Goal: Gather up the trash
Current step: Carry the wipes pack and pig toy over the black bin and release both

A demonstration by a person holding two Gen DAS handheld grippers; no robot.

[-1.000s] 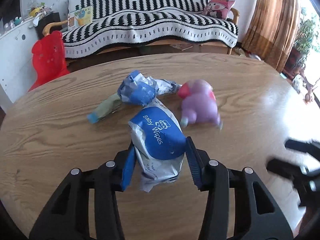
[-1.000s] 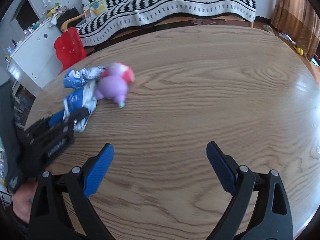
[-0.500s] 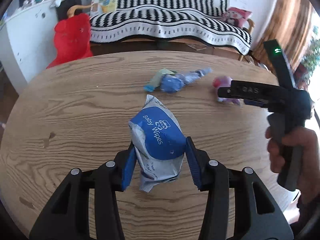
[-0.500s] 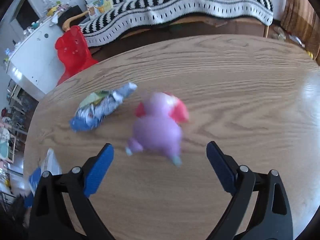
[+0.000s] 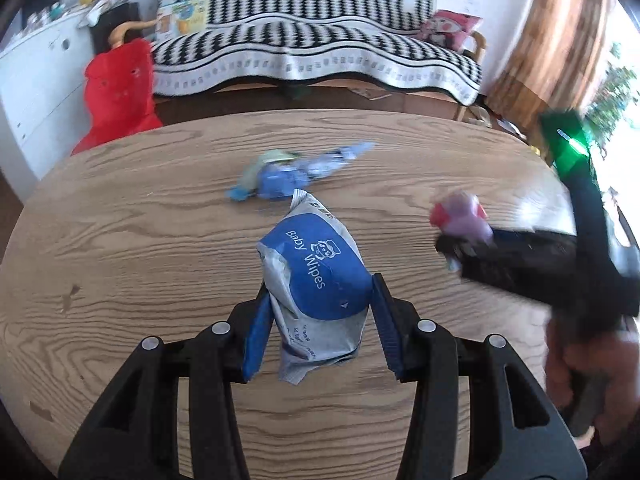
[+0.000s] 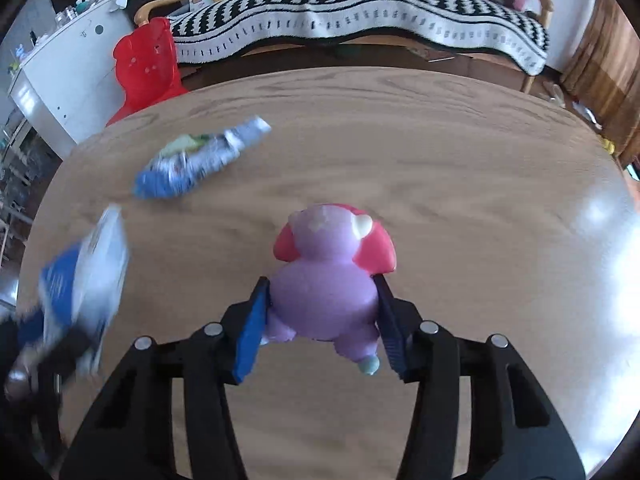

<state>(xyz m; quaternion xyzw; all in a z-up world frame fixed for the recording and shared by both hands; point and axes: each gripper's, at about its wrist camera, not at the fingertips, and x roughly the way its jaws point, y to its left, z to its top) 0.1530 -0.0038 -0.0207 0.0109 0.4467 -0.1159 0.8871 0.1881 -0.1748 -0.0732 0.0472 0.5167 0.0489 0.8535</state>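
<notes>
My left gripper [image 5: 318, 320] is shut on a blue and silver baby wipes pack [image 5: 320, 276] and holds it above the round wooden table [image 5: 120, 240]. The pack shows blurred at the left of the right wrist view [image 6: 86, 268]. A purple and pink plastic toy [image 6: 324, 288] sits between the blue pads of my right gripper [image 6: 320, 332]. Its jaws are closing and both pads touch the toy's body. The same toy [image 5: 464, 216] appears at the right gripper's tip in the left wrist view. A crumpled blue and green wrapper [image 5: 288, 172] lies on the table farther back.
A hand [image 5: 580, 360] holds the right gripper at the right edge. Beyond the table stand a red plastic chair [image 5: 120, 92], a sofa under a black and white blanket [image 5: 312, 52], a white cabinet [image 5: 32, 80] and a brown curtain [image 5: 552, 40].
The right gripper swung over the purple toy and its wide jaws came in around it. The left gripper drew back and up with the wipes pack, away from the wrapper.
</notes>
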